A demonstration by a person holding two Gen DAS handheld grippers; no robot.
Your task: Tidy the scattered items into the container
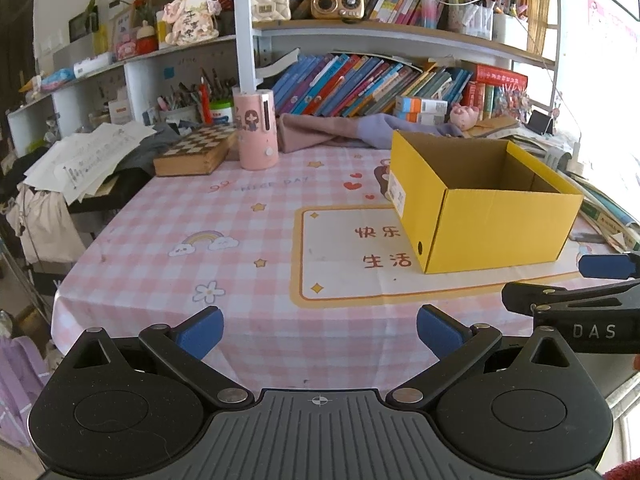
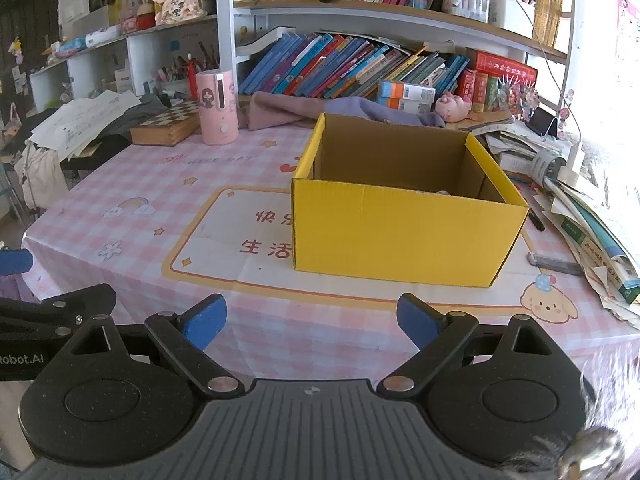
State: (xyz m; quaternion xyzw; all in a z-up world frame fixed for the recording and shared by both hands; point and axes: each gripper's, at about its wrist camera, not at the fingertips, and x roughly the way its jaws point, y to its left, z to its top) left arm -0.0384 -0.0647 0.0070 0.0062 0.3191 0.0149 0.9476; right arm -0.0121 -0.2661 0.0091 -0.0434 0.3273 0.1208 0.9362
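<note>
An open yellow cardboard box [image 1: 492, 228] stands on the pink checked tablecloth [image 1: 240, 248]; it also shows in the right wrist view [image 2: 400, 236], where a small pale item just peeks above its front wall. My left gripper [image 1: 320, 330] is open and empty above the table's near edge, left of the box. My right gripper [image 2: 312, 320] is open and empty in front of the box. The right gripper's blue fingertip [image 1: 608, 266] shows at the left view's right edge. A dark pen [image 2: 537, 221] and a grey bar [image 2: 556, 266] lie right of the box.
A pink cylindrical holder [image 1: 258, 132], a chessboard box [image 1: 196, 150] and folded cloth [image 1: 332, 130] sit at the table's back. Bookshelves [image 1: 360, 88] rise behind. Papers and books [image 2: 592, 232] pile at the right; sheet music [image 1: 92, 156] lies at the left.
</note>
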